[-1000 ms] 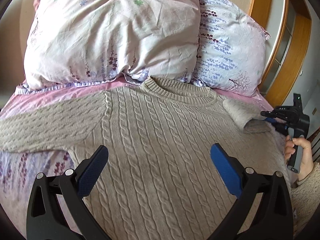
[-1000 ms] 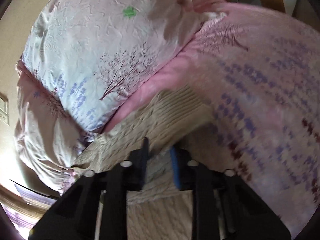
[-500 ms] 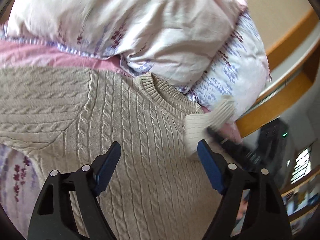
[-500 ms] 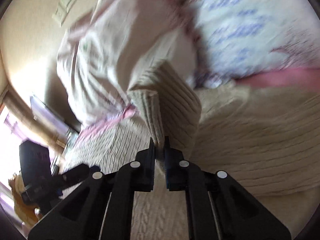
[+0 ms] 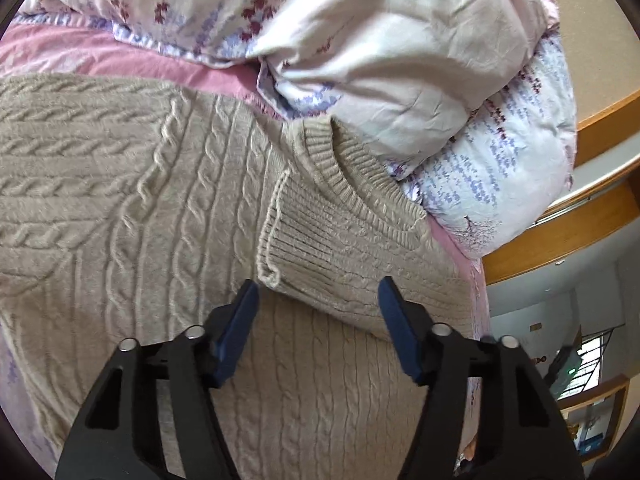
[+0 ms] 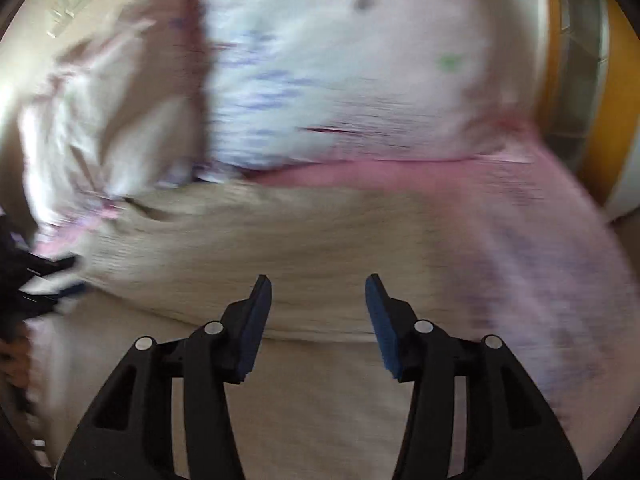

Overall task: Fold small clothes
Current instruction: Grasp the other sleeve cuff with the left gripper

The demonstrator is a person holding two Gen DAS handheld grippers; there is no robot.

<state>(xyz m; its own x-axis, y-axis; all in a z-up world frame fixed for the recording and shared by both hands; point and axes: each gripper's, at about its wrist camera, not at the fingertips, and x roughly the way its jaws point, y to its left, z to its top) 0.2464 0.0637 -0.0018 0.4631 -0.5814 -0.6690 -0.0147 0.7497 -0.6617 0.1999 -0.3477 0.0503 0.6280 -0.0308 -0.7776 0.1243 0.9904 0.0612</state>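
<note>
1. Sweater (image 5: pixel 168 208) lies flat on bed (image 5: pixel 120 60) below pillows (image 5: pixel 360 40); right sleeve (image 5: pixel 340 248) folded across chest, cuff near collar.
2. Left gripper (image 5: pixel 316 312) jaws wide, empty, above the cuff, prob. to press it.
3. Right gripper (image 6: pixel 318 312) jaws wide, empty; view blurred.

A bed covered with a pink sheet (image 5: pixel 120 60) fills the scene; toward its edges the sheet (image 6: pixel 560 260) carries a faint purple floral print. Two pillows lean at the head. The nearer, larger pillow (image 5: pixel 360 32) is pale pink-white with purple and dark red flower sprigs. Behind and beside it, touching, sits a second pillow (image 5: pixel 500 160) printed with lavender stems. A wooden headboard (image 5: pixel 560 236) curves past them. A beige wall (image 5: pixel 600 40) rises behind.
</note>
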